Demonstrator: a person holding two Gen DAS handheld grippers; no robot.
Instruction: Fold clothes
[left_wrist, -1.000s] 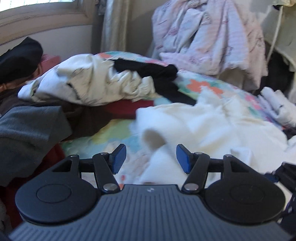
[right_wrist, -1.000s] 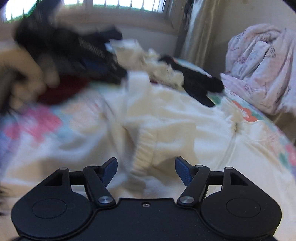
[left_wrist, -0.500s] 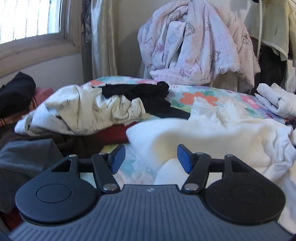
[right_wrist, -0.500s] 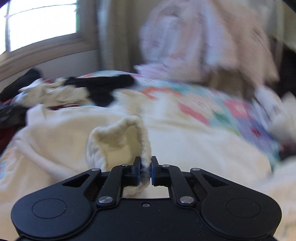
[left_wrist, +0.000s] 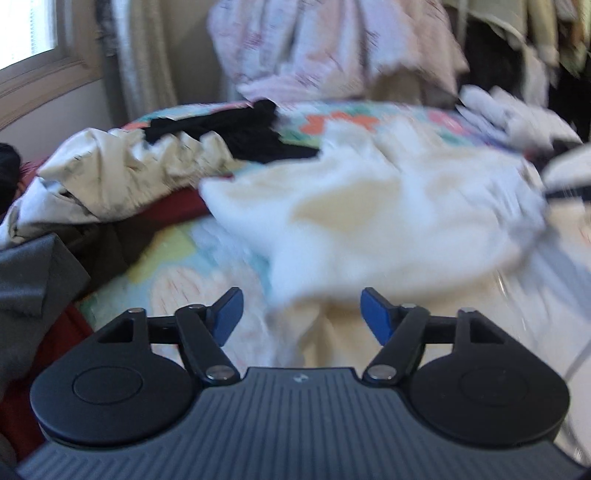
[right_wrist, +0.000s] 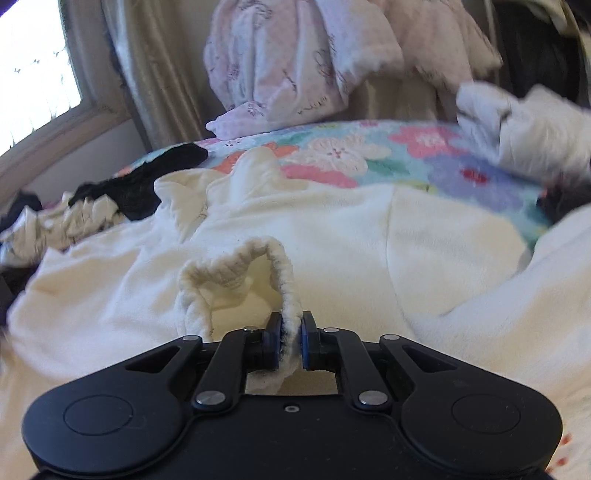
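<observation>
A cream fleece garment (right_wrist: 332, 236) lies spread over the floral bedspread (right_wrist: 406, 155). My right gripper (right_wrist: 290, 341) is shut on its ribbed cuff (right_wrist: 236, 266), which loops up in front of the jaws. In the left wrist view the same cream garment (left_wrist: 369, 218) is blurred, just beyond my left gripper (left_wrist: 302, 317). That gripper stands open, its blue pads (left_wrist: 229, 314) wide apart with nothing between them, over the floral bedspread (left_wrist: 177, 273).
A crumpled white garment (left_wrist: 122, 173), black clothes (left_wrist: 229, 133), a dark red cloth (left_wrist: 173, 206) and grey fabric (left_wrist: 26, 280) pile up at the left. A pink patterned garment (right_wrist: 295, 62) hangs behind the bed. White folded clothes (right_wrist: 524, 125) sit at the right.
My right gripper closed on the cream cuff and has lifted and pulled it. The left gripper stayed open and swung right over the bed; the garment shifted.
</observation>
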